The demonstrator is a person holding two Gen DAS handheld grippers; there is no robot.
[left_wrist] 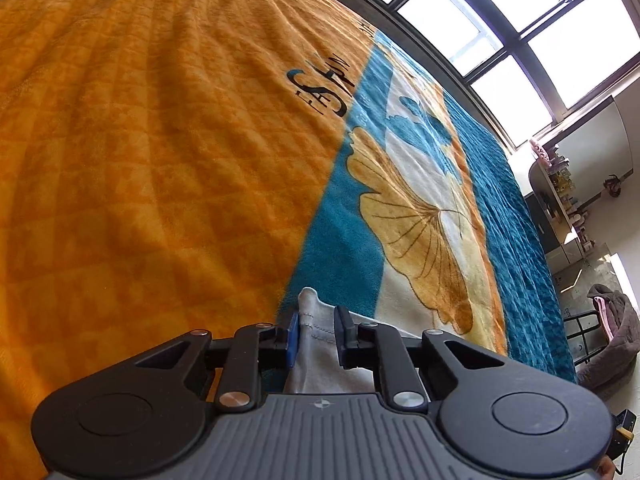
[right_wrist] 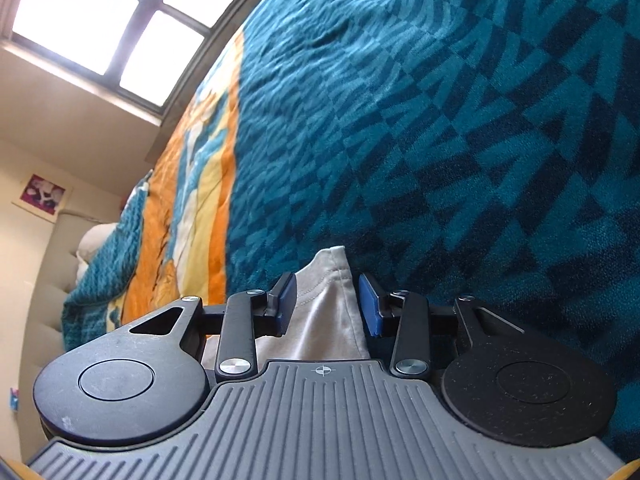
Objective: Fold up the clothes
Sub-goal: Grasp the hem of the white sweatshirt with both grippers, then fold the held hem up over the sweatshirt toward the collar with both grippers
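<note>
A light grey-white garment shows only as one stitched corner in each view. In the left wrist view the garment corner sticks out between the blue pads of my left gripper, which is shut on it above the orange and teal blanket. In the right wrist view another garment corner stands between the pads of my right gripper, which is shut on the bunched cloth over the teal patterned blanket. The rest of the garment is hidden below the gripper bodies.
The blanket covers a wide bed beneath a large window. Shelves with small items and a chair draped with grey clothing stand beyond the bed's edge. A padded headboard with a pillow and a wall picture show in the right wrist view.
</note>
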